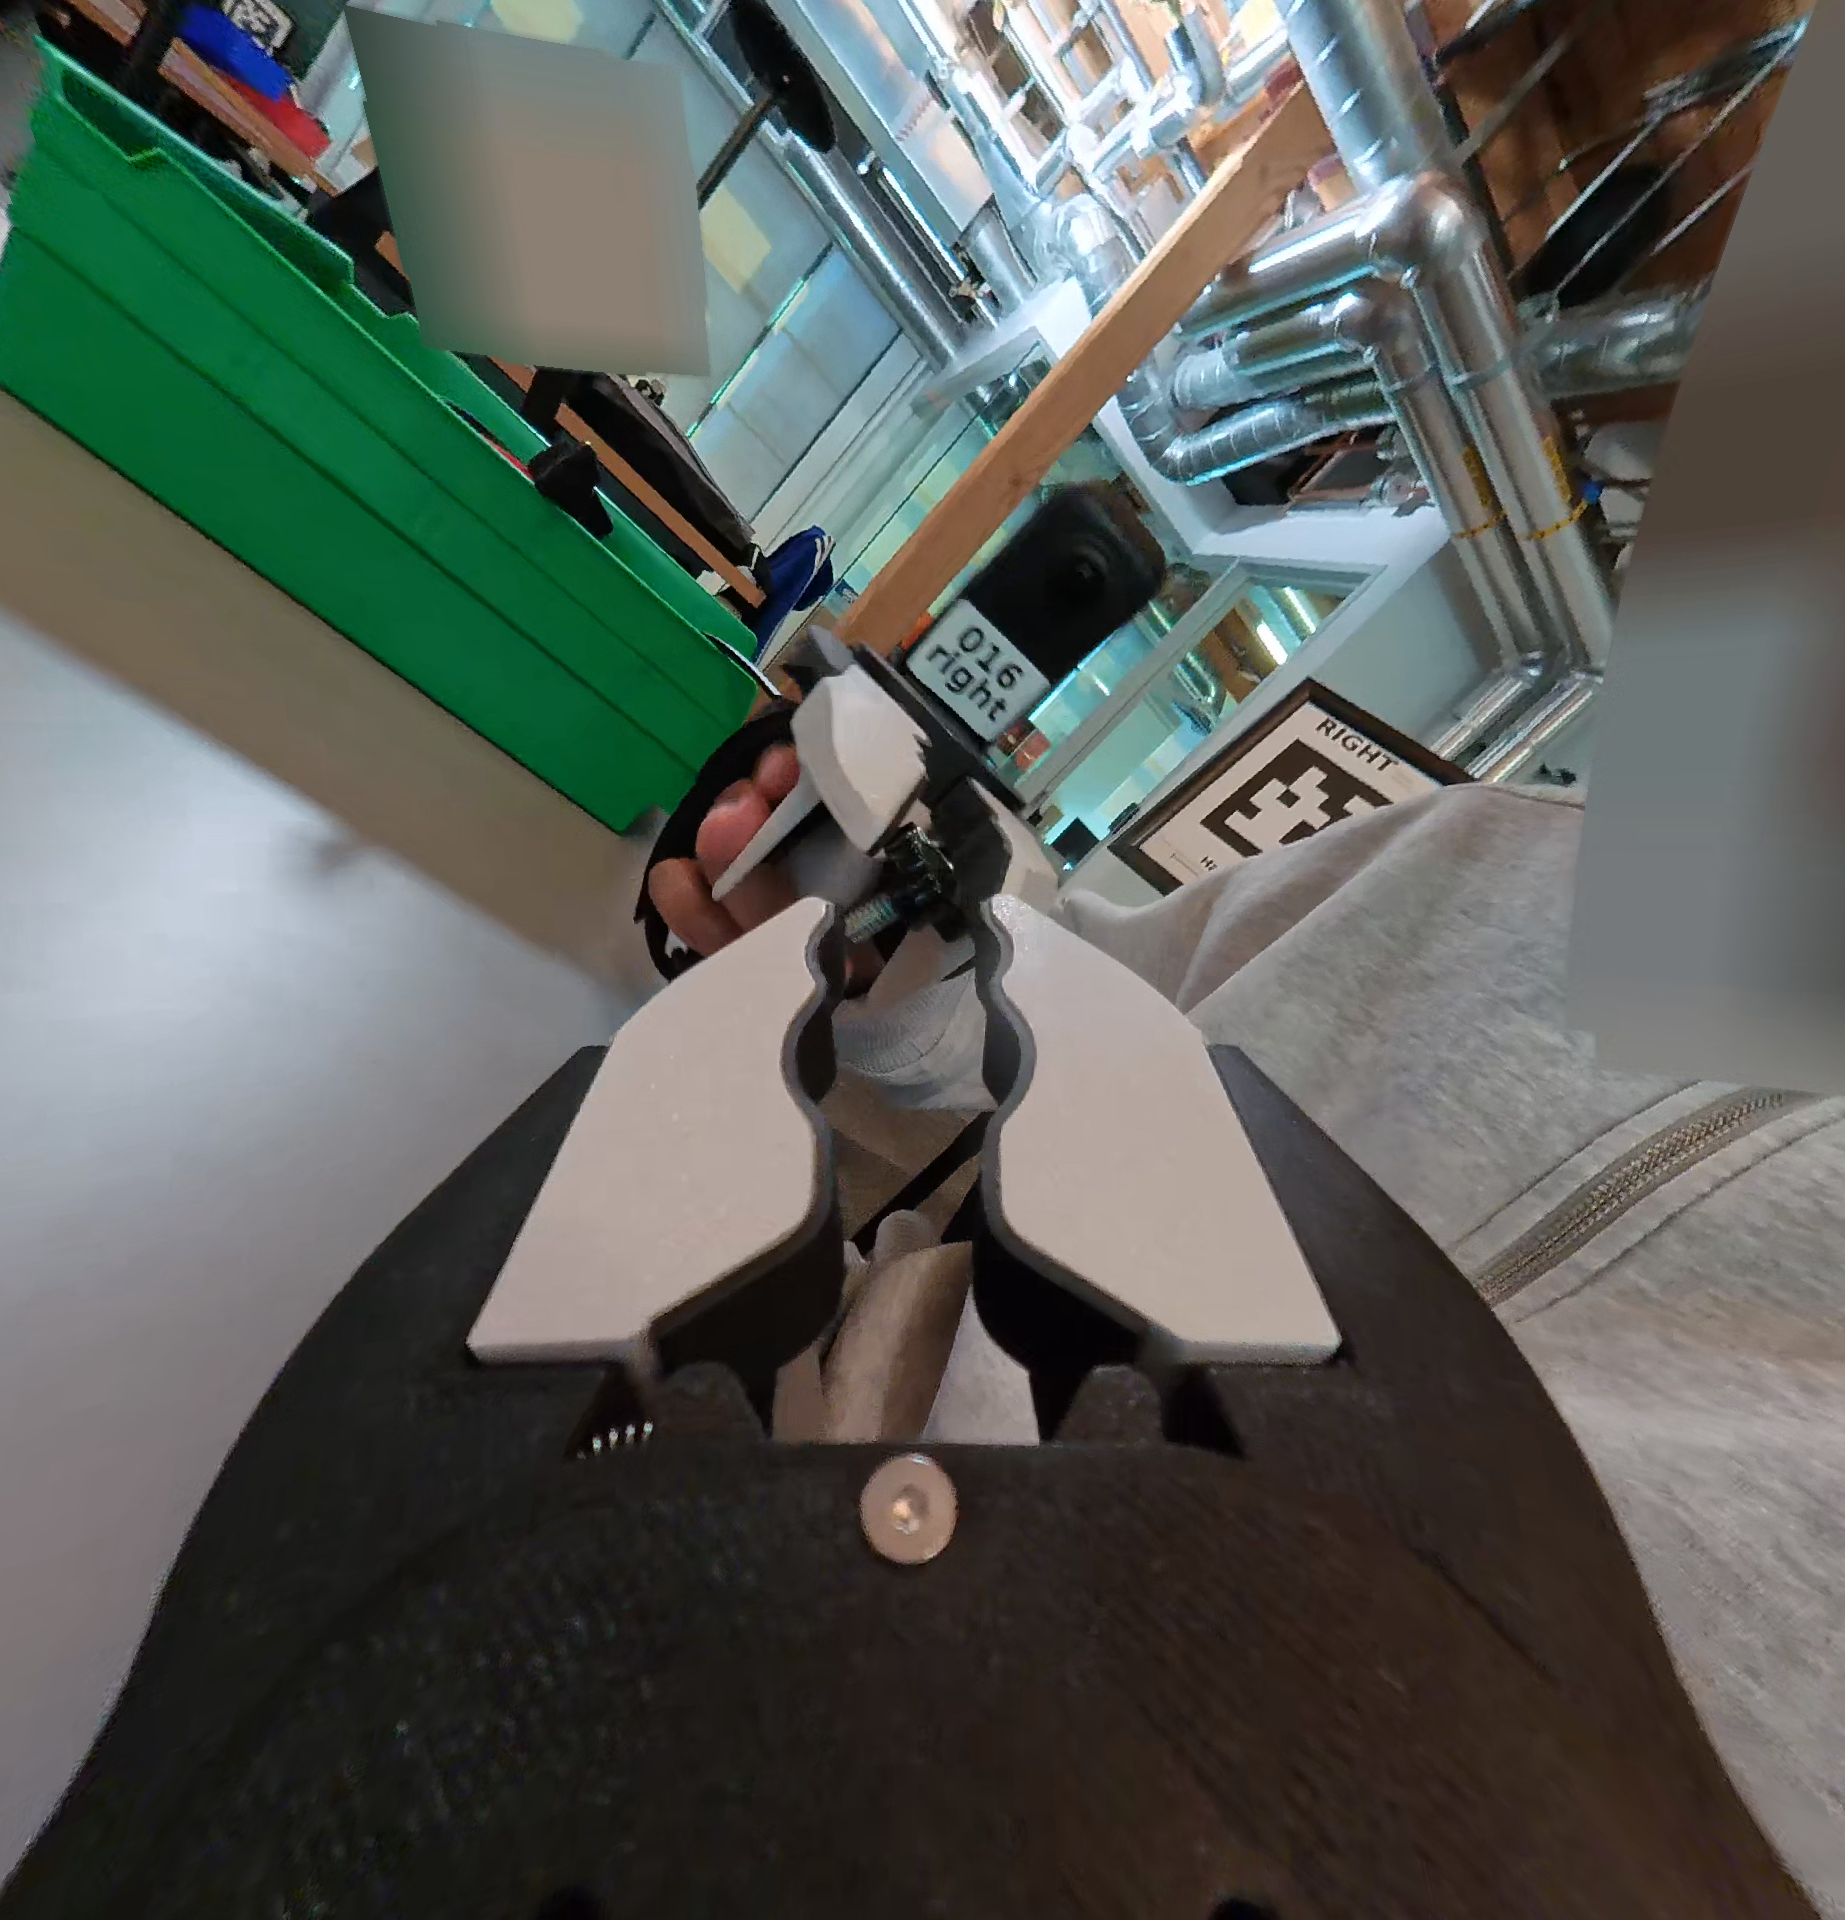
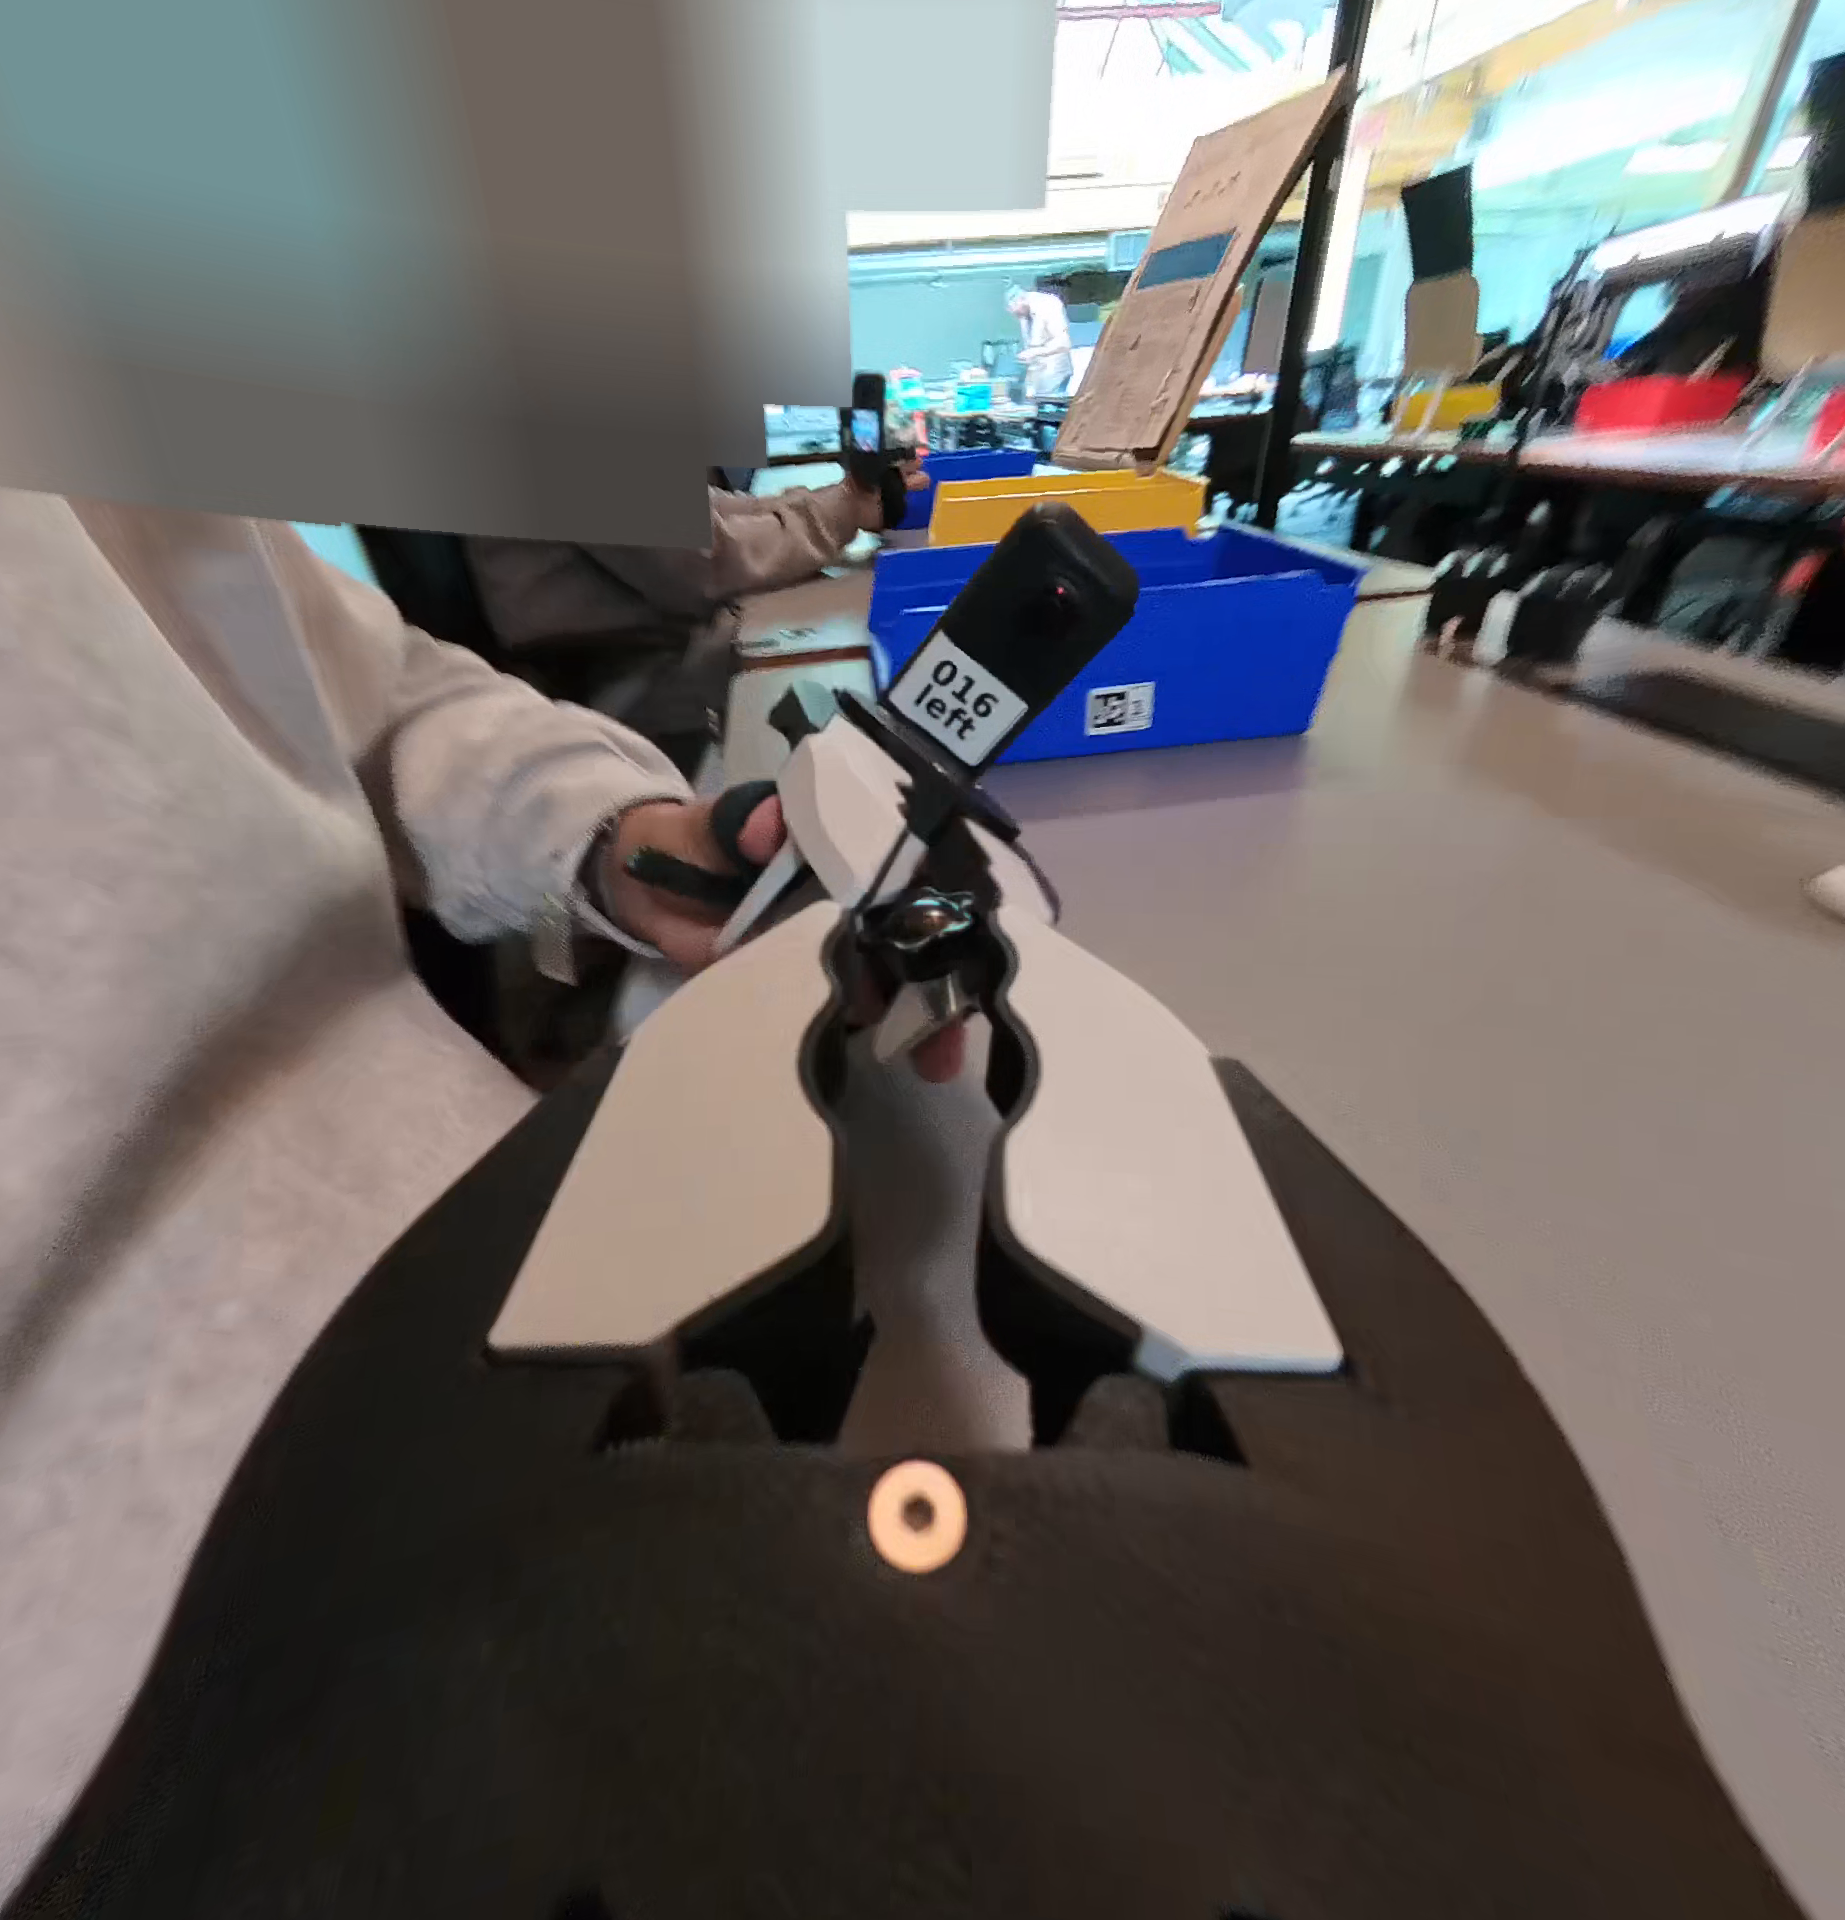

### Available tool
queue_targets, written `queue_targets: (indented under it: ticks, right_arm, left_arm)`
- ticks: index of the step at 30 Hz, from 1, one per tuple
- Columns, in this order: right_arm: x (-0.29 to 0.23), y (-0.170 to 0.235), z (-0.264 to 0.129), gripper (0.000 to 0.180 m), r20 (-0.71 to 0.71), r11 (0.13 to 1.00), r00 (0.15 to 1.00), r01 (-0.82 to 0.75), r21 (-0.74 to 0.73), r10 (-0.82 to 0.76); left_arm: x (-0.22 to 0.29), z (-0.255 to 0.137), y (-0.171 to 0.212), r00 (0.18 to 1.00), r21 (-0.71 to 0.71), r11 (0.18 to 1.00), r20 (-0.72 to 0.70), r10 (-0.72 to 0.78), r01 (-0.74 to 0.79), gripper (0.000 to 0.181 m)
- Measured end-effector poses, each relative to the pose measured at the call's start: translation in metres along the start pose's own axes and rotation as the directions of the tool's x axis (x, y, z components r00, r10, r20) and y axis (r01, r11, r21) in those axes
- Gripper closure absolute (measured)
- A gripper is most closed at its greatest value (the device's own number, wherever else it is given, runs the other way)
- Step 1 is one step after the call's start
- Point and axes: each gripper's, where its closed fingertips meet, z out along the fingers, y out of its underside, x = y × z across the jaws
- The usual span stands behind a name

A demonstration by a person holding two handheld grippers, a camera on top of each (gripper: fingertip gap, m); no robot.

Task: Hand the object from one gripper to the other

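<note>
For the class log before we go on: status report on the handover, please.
Left hand-held gripper and right hand-held gripper tip to tip, jaws narrow. Black knob screw between the tips; holder unclear. Nothing else between them.

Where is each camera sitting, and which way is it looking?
Left wrist view: sits on the left gripper, looks along its grey fingers at the right gripper, with green crates behind; the right hand and a grey sleeve show.
Right wrist view: sits on the right gripper, looks back at the left one over the table; the left hand shows.
Shared: each shows the other gripper close ahead.
</note>
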Motion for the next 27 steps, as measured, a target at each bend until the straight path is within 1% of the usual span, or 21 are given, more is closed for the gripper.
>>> queue_targets:
  ticks: [2, 4, 8, 12, 14, 19, 20, 23, 25, 27]
  right_arm:
    - [0.002, -0.004, -0.001, 0.156, 0.036, 0.987, 0.987, -0.156, 0.031, 0.155]
    - [0.005, -0.008, -0.004, 0.157, 0.058, 0.965, 0.967, -0.251, 0.073, 0.248]
    - [0.008, -0.010, -0.005, 0.157, 0.105, 0.925, 0.929, -0.366, 0.103, 0.356]
    - [0.003, -0.009, -0.002, 0.157, 0.168, 0.876, 0.877, -0.470, 0.107, 0.450]
    - [0.000, -0.006, 0.001, 0.157, 0.173, 0.876, 0.875, -0.472, 0.095, 0.453]
    - [-0.003, -0.006, 0.003, 0.157, 0.183, 0.886, 0.883, -0.453, 0.097, 0.431]
    - [-0.002, -0.005, 0.003, 0.156, 0.179, 0.889, 0.886, -0.448, 0.094, 0.427]
    - [0.005, -0.005, 0.001, 0.137, 0.133, 0.906, 0.911, -0.406, 0.121, 0.390]
    - [0.009, -0.009, -0.001, 0.133, 0.106, 0.915, 0.927, -0.373, 0.154, 0.360]
    - [0.011, -0.011, -0.003, 0.133, 0.094, 0.918, 0.932, -0.362, 0.161, 0.350]
  left_arm:
    - [0.001, 0.000, -0.002, 1.000, 0.009, 0.999, 0.008, 0.030, -0.030, 0.154]
    - [0.002, -0.001, -0.005, 0.998, 0.027, 0.998, 0.011, 0.057, -0.057, 0.149]
    - [0.003, 0.001, -0.005, 0.995, 0.024, 0.995, 0.021, 0.099, -0.100, 0.149]
    - [0.003, 0.003, 0.000, 0.986, -0.013, 0.986, 0.040, 0.164, -0.163, 0.157]
    - [0.005, 0.004, 0.003, 0.980, -0.032, 0.981, 0.036, 0.194, -0.193, 0.164]
    - [0.004, 0.004, 0.006, 0.968, -0.071, 0.968, 0.062, 0.244, -0.240, 0.176]
    - [0.004, 0.004, 0.006, 0.966, -0.075, 0.966, 0.066, 0.251, -0.246, 0.176]
    - [0.005, 0.003, 0.002, 0.970, -0.046, 0.972, 0.063, 0.234, -0.231, 0.176]
    - [0.004, 0.000, -0.002, 0.975, -0.015, 0.977, 0.064, 0.213, -0.213, 0.176]
    - [0.003, -0.004, -0.009, 0.979, 0.028, 0.980, 0.067, 0.194, -0.196, 0.176]
